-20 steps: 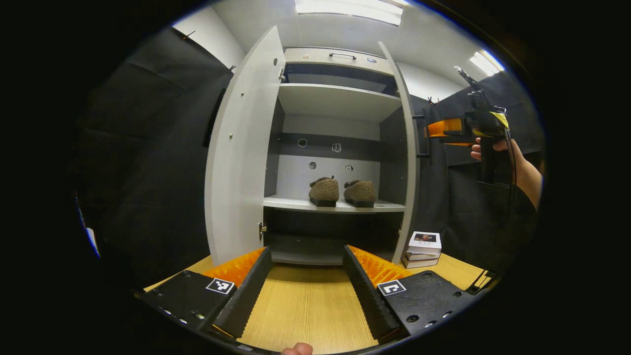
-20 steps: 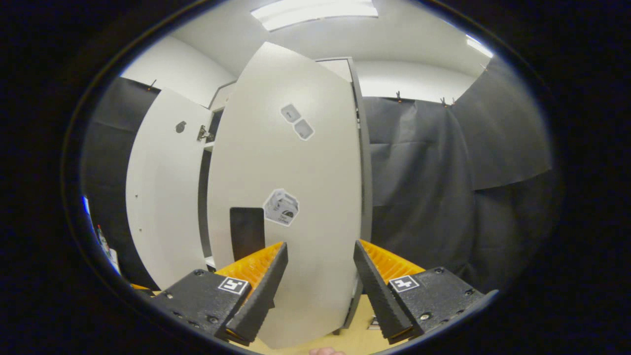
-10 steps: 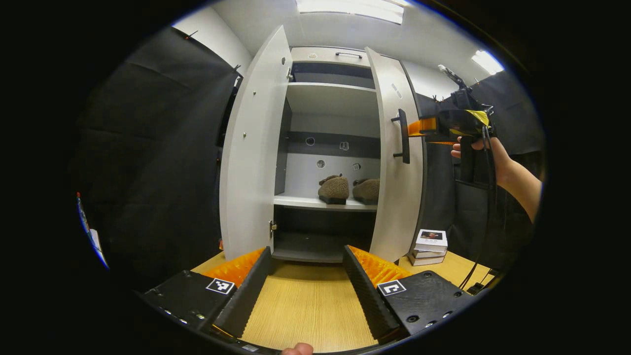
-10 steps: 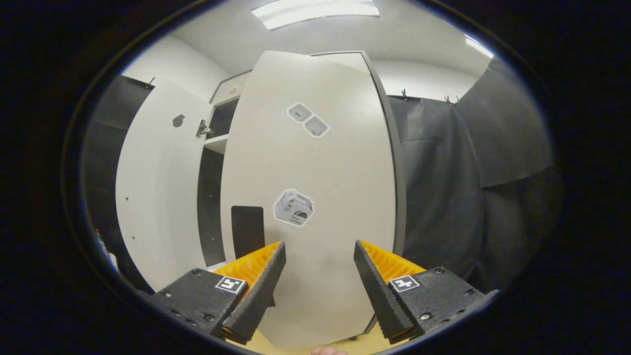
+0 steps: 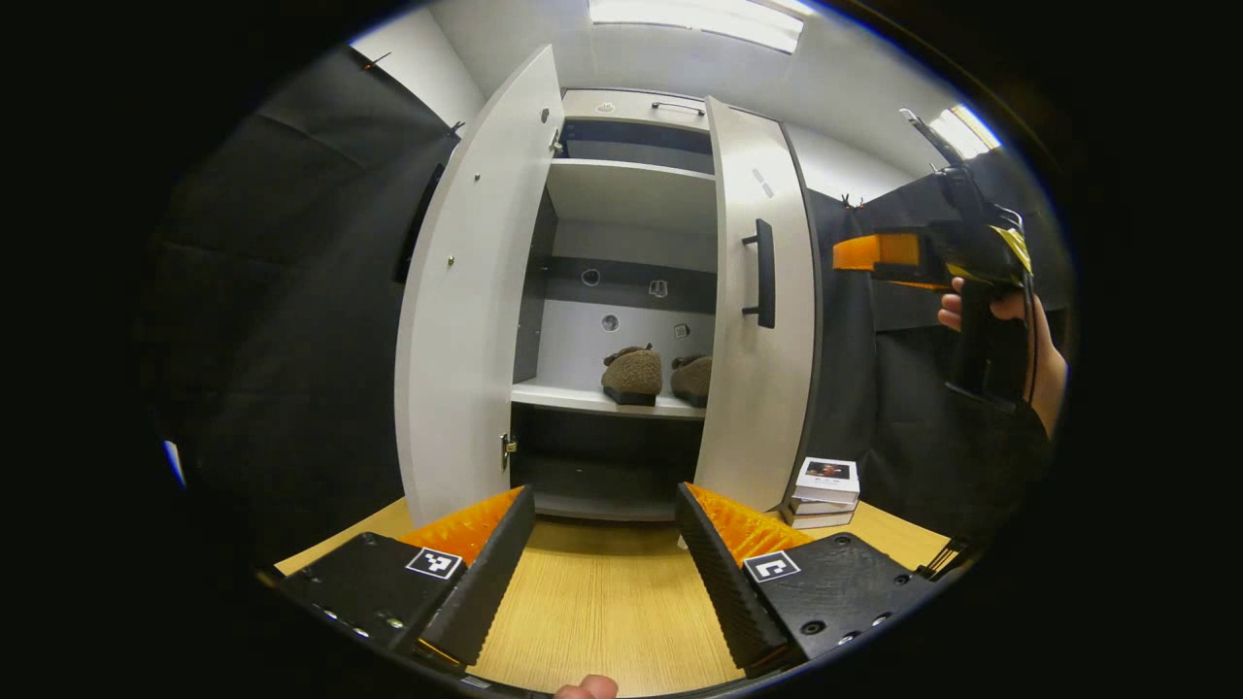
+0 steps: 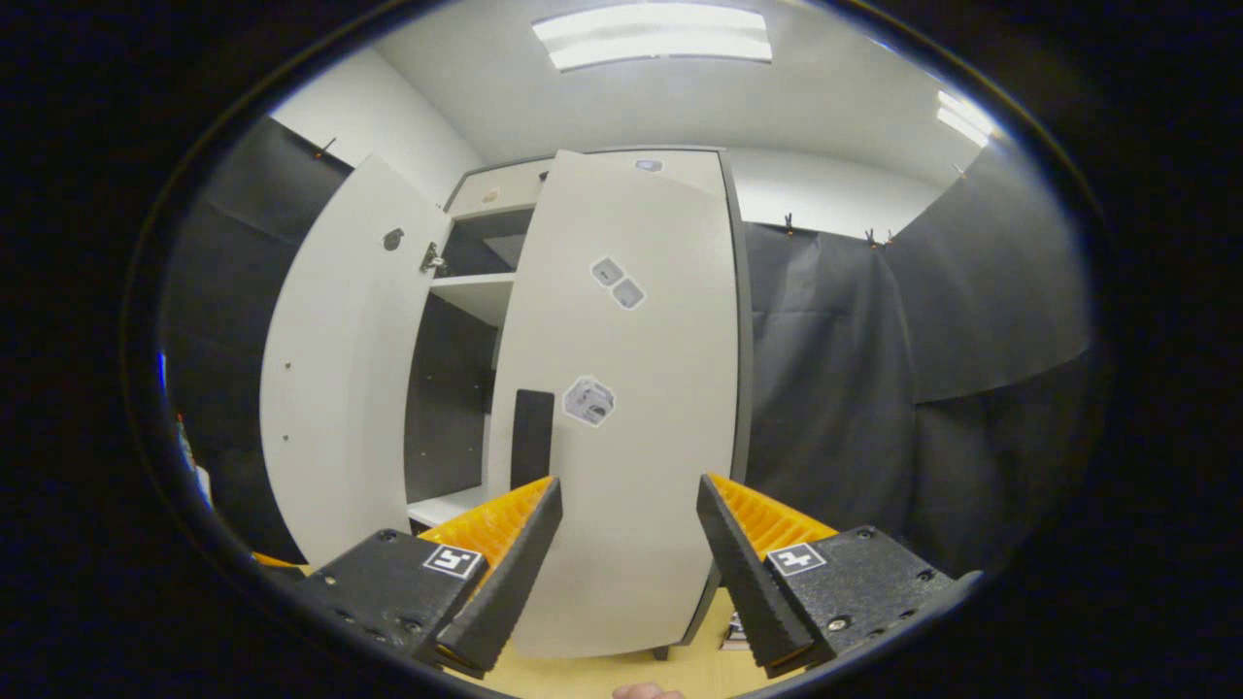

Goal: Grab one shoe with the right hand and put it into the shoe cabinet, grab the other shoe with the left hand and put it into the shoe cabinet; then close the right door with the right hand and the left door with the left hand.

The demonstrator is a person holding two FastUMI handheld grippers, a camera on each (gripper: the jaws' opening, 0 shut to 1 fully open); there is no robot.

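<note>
Two brown fuzzy shoes (image 5: 633,374) (image 5: 693,379) stand side by side on the middle shelf of the white shoe cabinet (image 5: 631,194). Its left door (image 5: 466,291) stands wide open. The right door (image 5: 757,388), with a black handle (image 5: 764,272), is swung almost shut and hides part of the right shoe. My left gripper (image 5: 602,495) hangs open over the wooden table, in front of the cabinet. A hand holds my right gripper (image 5: 847,254) a short way off the right door. In the right gripper view it (image 6: 628,485) is open, facing the right door (image 6: 631,408) and its handle (image 6: 531,437).
A small stack of white boxes (image 5: 825,485) lies on the wooden table (image 5: 602,602) by the cabinet's right foot. Black cloth walls (image 6: 874,388) close in both sides. The open left door (image 6: 330,388) juts toward me on the left.
The right door has swung further in, from edge-on to nearly shut. My right gripper has drawn back to the right, away from the door. The left gripper has barely shifted.
</note>
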